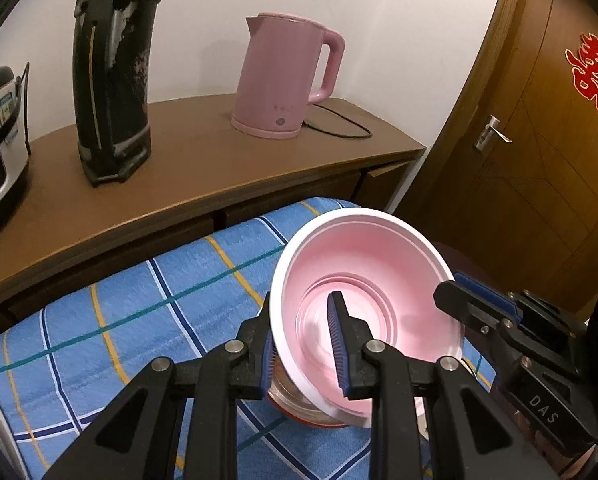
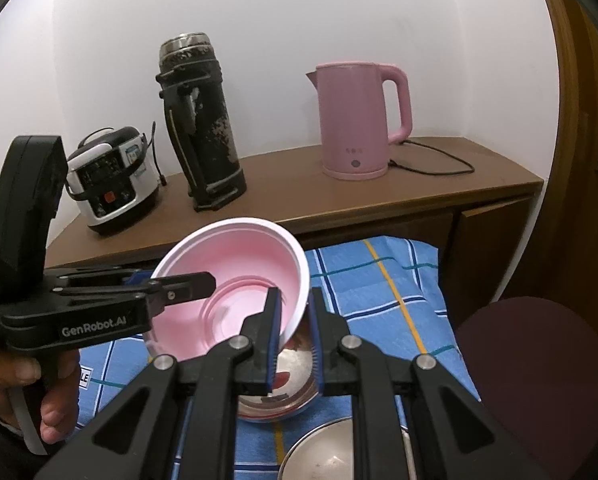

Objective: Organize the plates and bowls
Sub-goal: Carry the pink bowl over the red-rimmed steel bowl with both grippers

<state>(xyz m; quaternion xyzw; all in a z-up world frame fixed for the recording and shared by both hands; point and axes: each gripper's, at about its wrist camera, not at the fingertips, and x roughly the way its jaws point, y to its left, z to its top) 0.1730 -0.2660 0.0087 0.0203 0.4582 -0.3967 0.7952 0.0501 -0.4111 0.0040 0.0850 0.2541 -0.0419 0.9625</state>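
Both claws are clamped on opposite sides of the pink bowl's [image 1: 363, 300] rim: left claw [image 1: 305, 344], right claw [image 2: 295, 336]. The bowl hangs tilted over a shiny metal bowl [image 2: 291, 380] on the blue checked cloth [image 1: 139, 320]. Uneven lowering could let the thin rim slip or jam crooked. Behind, the wooden desk [image 1: 203, 160] carries a pink kettle [image 1: 283, 76].

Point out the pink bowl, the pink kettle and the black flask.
pink bowl [image 1: 363, 264]: left wrist view, inner wall.
pink kettle [image 2: 355, 120]: right wrist view, front of body.
black flask [image 2: 211, 136]: right wrist view, middle of body.
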